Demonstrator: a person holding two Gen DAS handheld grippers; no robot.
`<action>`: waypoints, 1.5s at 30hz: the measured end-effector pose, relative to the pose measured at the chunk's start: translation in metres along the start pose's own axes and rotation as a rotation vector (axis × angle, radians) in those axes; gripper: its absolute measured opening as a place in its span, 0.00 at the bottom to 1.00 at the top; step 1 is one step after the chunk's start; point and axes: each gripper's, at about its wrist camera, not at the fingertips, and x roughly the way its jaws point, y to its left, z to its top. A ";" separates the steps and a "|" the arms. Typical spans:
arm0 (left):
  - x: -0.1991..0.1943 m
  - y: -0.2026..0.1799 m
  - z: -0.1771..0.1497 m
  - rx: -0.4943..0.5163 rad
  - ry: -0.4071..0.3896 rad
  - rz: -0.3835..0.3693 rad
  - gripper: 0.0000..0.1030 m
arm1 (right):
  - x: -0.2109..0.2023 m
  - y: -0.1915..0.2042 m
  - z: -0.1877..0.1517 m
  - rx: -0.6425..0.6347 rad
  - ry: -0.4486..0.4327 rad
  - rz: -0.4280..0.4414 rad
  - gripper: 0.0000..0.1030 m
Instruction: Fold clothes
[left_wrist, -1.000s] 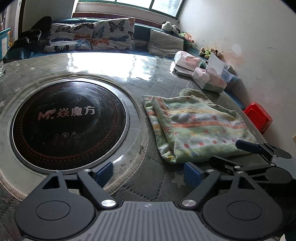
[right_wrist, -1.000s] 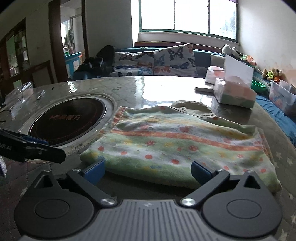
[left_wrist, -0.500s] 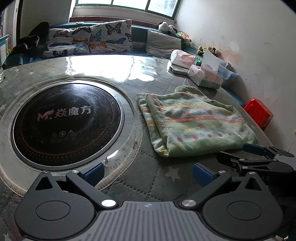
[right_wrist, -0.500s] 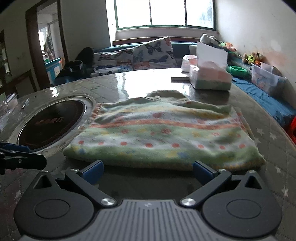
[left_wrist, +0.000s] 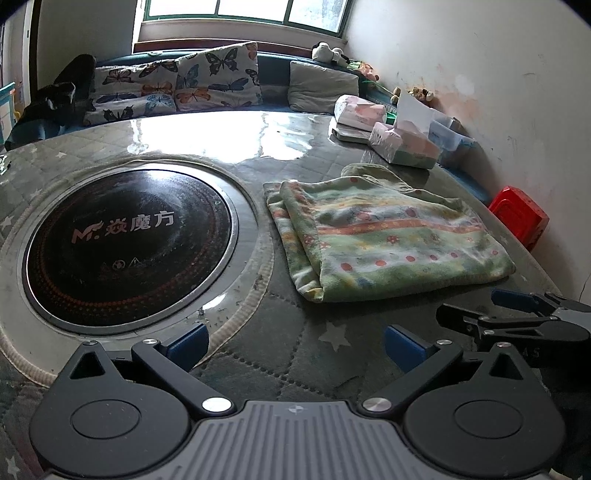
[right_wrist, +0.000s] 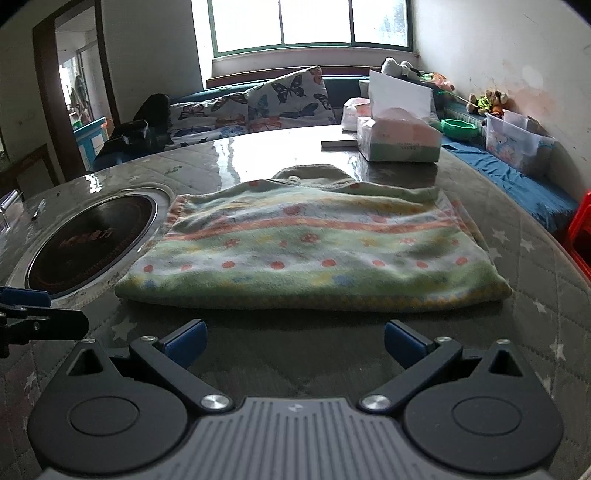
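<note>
**Both grippers free, cloth folded on the table**

Quilted table (left_wrist: 280, 317) fills the left wrist view: round hob (left_wrist: 125, 240) at left, folded cloth (left_wrist: 384, 236) beside it. Left gripper (left_wrist: 295, 341), jaws just spread wide, holds nothing.

Right wrist view: cloth (right_wrist: 314, 254) lies flat just ahead of the right gripper (right_wrist: 293, 338), jaws apart and empty. Tissue box (right_wrist: 399, 142) sits beyond.

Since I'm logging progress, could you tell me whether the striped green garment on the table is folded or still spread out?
Folded. The garment lies doubled into a compact rectangle, with layered edges showing at its left end; neither gripper touches it.
</note>
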 end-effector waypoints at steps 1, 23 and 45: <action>0.000 -0.001 0.000 0.002 -0.004 0.000 1.00 | 0.000 0.000 -0.001 0.002 0.001 0.000 1.00; -0.002 -0.026 -0.010 0.090 -0.002 0.003 1.00 | -0.013 -0.004 -0.012 0.040 -0.001 -0.057 1.00; -0.003 -0.036 -0.018 0.108 0.012 0.001 1.00 | -0.020 -0.006 -0.017 0.057 0.001 -0.082 1.00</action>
